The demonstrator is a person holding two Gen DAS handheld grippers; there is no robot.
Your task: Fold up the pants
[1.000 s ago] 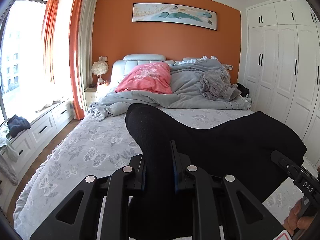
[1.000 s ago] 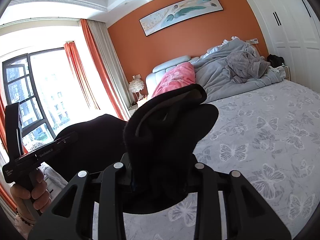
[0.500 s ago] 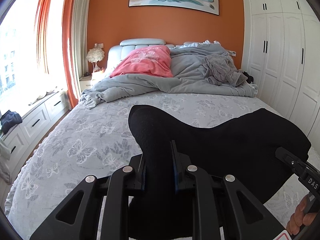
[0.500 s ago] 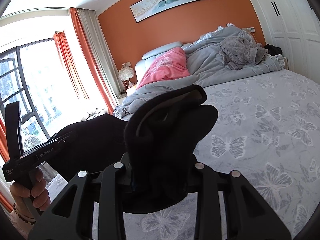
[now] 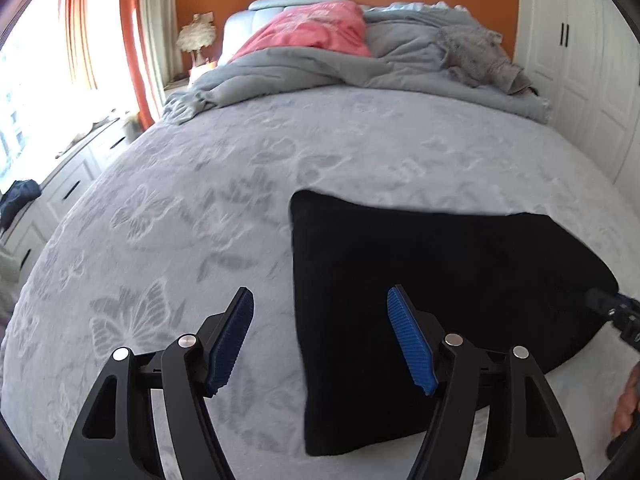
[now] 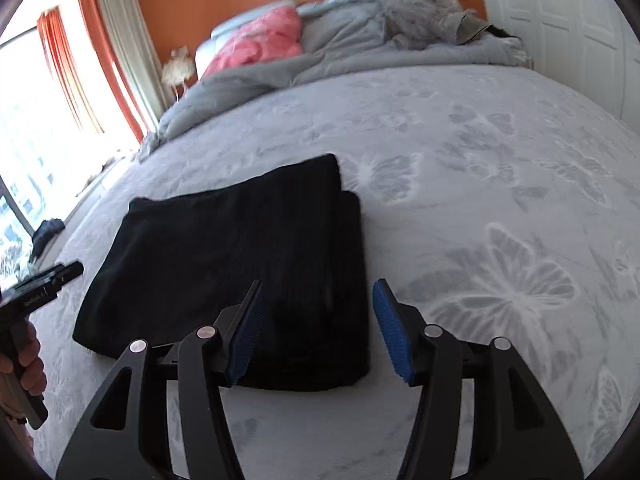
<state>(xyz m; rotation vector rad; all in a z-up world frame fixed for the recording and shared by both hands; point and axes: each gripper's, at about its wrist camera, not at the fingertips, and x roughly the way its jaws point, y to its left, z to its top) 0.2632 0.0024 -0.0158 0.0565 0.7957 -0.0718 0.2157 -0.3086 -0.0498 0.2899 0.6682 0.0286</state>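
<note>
Down at the bottom of both wrist views you've got your tongs spread apart and nothing pinched in either one. Your left gripper [image 5: 320,340] has its jaws opening right now; the left edge of the pants [image 5: 440,300] runs up between the blue pads [image 5: 408,340], but the pads aren't pressing on the cloth. Same deal with your right gripper [image 6: 316,328]: jaws opening, the right edge of the pants [image 6: 240,260] sits in the gap, no squeeze on it.

The pants are black and lie folded into a flat, roughly square stack on the bed [image 5: 180,220], on the grey butterfly-print sheet near the bottom of the frame. In the right wrist view you can see a lower layer peeking out along the right side of the stack.

At the far left of the right wrist view, your left hand [image 6: 28,360] wraps the handle of the other tool. At the right edge of the left wrist view, a bit of your right hand [image 5: 628,404] shows.

Top of the frame: a rumpled grey duvet [image 5: 320,72] and a pink pillow [image 5: 312,28] against the orange wall, curtains [image 6: 100,48] at upper left. It's all a bit motion-blurred.
</note>
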